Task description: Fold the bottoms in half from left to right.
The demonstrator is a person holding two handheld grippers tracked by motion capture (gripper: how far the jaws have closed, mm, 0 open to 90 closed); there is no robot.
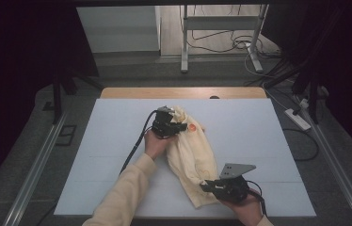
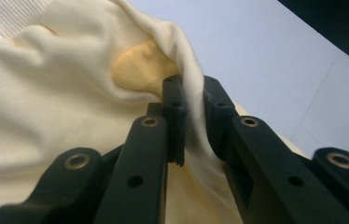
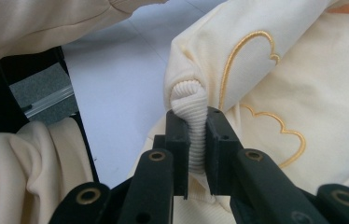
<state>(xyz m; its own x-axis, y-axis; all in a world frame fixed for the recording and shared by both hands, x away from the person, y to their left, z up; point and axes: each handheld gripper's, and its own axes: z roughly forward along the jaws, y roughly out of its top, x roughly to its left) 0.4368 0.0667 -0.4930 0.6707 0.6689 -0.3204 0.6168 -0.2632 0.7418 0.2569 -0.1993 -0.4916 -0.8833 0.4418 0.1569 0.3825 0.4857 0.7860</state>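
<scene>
A pale cream-yellow knitted garment with orange embroidered outlines [image 1: 190,155] lies bunched in a long band on the white-topped table [image 1: 94,155], running from near the table's centre toward about five o'clock, close to the near edge. Each end of the band is caught in one pair of tongs.

The left tongs [image 1: 180,126] sit at the far end of the garment, roughly at eleven o'clock from its middle, held by the left hand [image 1: 155,143] whose cream sleeve comes up from the bottom edge. In the left gripper view the left tongs [image 2: 193,105] are closed on a thin fold of the cream cloth, which runs up between the two black pads; the bulk of the garment [image 2: 46,93] spreads away to nine and ten o'clock of the tongs, with a darker yellow patch just beyond the tips.

The right tongs [image 1: 207,185] grip the near end, at about five o'clock from the garment's middle, with the right hand [image 1: 244,207] below them. In the right gripper view the right tongs [image 3: 196,135] are clamped on a ribbed cuff or hem that bulges out above the pads at twelve o'clock. The body of the garment [image 3: 294,84], with its curled embroidered lines, spreads to one and three o'clock of the tongs.
</scene>
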